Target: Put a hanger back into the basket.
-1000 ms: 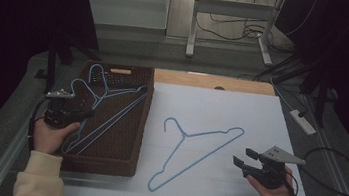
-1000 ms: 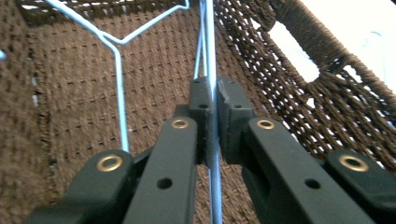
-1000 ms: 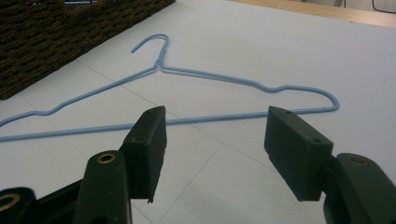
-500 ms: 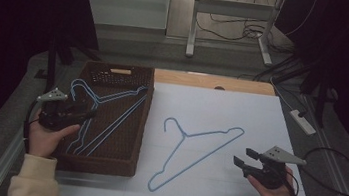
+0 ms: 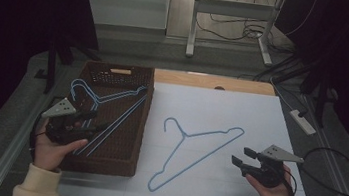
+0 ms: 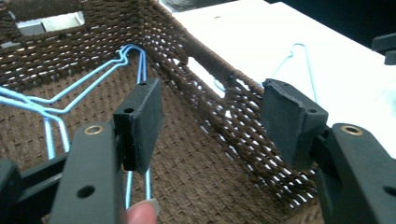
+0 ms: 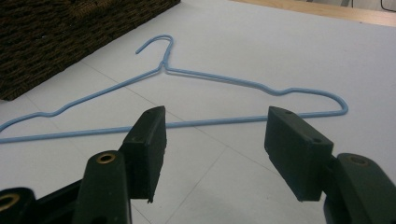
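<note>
Over basket [image 5: 109, 120] — left gripper [image 5: 90, 122] just opened, empty.

No readable text, label, brand, number or sign anywhere I look. My tool pads are plain black, unmarked. The basket weave, the blue wire hangers and the white sheet on the worktop carry no print.
</note>
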A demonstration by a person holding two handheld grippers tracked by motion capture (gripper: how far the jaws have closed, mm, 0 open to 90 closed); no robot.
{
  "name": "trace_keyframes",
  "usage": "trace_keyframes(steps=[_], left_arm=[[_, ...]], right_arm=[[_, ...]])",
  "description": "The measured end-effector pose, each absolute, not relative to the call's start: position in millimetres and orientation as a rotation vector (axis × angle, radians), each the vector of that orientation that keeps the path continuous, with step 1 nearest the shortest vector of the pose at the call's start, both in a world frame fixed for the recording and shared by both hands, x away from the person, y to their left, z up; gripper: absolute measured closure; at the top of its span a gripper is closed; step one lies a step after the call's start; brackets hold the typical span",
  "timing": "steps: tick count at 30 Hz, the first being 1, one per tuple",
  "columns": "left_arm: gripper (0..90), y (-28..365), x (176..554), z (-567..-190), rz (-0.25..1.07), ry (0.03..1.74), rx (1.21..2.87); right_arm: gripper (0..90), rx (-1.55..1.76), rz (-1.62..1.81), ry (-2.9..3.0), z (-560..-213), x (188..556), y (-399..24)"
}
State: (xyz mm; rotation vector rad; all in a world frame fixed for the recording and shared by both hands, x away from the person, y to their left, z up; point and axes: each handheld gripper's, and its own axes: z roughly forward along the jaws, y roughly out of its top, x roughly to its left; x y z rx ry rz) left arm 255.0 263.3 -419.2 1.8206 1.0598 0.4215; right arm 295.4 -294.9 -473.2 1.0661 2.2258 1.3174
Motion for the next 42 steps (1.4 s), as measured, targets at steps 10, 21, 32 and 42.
trace_keyframes(steps=[10, 21, 32, 42], left_arm=[[37.3, 236.9, 246.5, -422.9, 0.403, 1.003, 1.841], [36.7, 223.4, 245.3, -429.5, 0.382, 0.978, 1.877], [36.8, 211.6, 244.0, -433.6, 0.368, 0.970, 1.905], [36.8, 209.2, 242.0, -431.7, 0.371, 0.961, 1.902]], right_arm=[[39.4, 1.055, 1.315, 2.249, -475.0, 298.7, -291.7], [39.3, 1.042, 1.291, 2.285, -477.8, 302.0, -284.3], [39.3, 1.030, 1.272, 2.302, -479.7, 303.9, -278.4], [39.3, 0.997, 1.252, 2.337, -479.5, 303.4, -266.5]])
